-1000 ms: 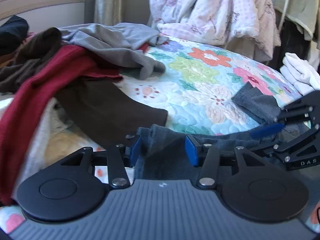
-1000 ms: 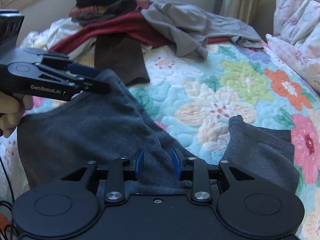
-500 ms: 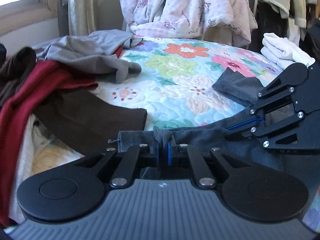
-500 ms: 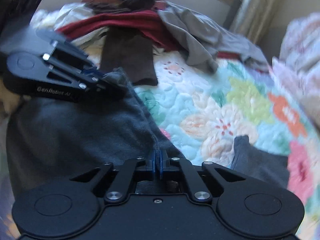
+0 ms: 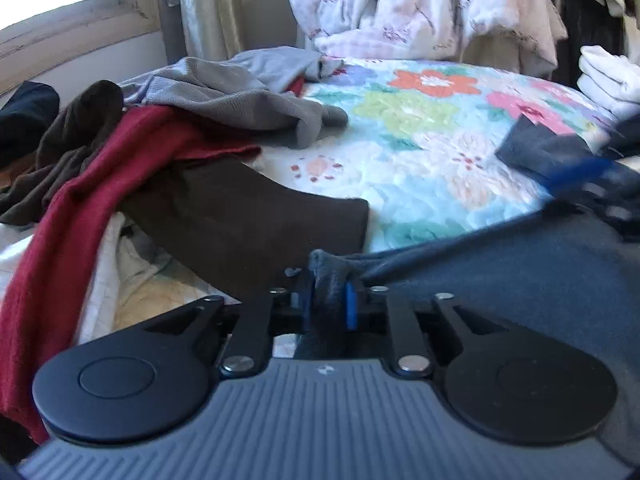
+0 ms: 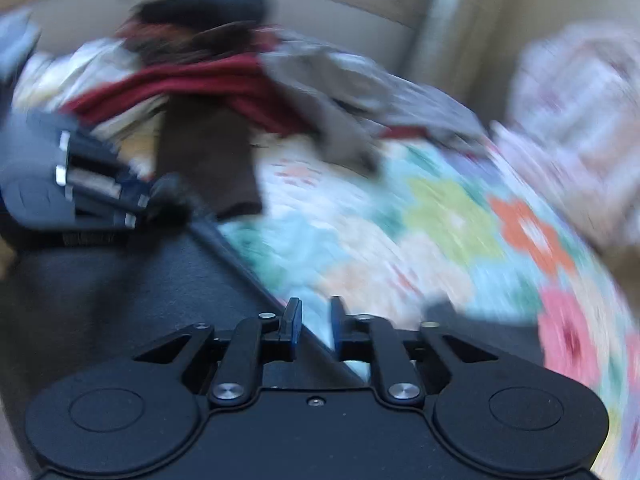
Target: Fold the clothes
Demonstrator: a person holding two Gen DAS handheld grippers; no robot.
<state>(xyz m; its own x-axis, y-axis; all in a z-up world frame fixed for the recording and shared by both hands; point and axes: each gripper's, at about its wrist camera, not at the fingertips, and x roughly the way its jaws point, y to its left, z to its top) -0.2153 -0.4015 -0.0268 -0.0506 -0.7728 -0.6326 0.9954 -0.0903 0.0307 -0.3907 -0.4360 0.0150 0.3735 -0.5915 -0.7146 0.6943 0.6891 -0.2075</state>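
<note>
Flowered quilt (image 5: 420, 148) covers bed, window at back left. Pile of clothes at left: red garment (image 5: 104, 184), brown garment (image 5: 248, 220), grey garment (image 5: 240, 100) on top. Dark grey shirt (image 5: 520, 280) lies at near edge of quilt, stretched between my two grippers. My left gripper (image 5: 328, 300): jaws opening, bunched shirt corner between pads, pads touch cloth. My right gripper (image 6: 314, 328): jaws opening, gap visible, shirt edge passes under left finger; picture blurred, grip not clear.
</note>
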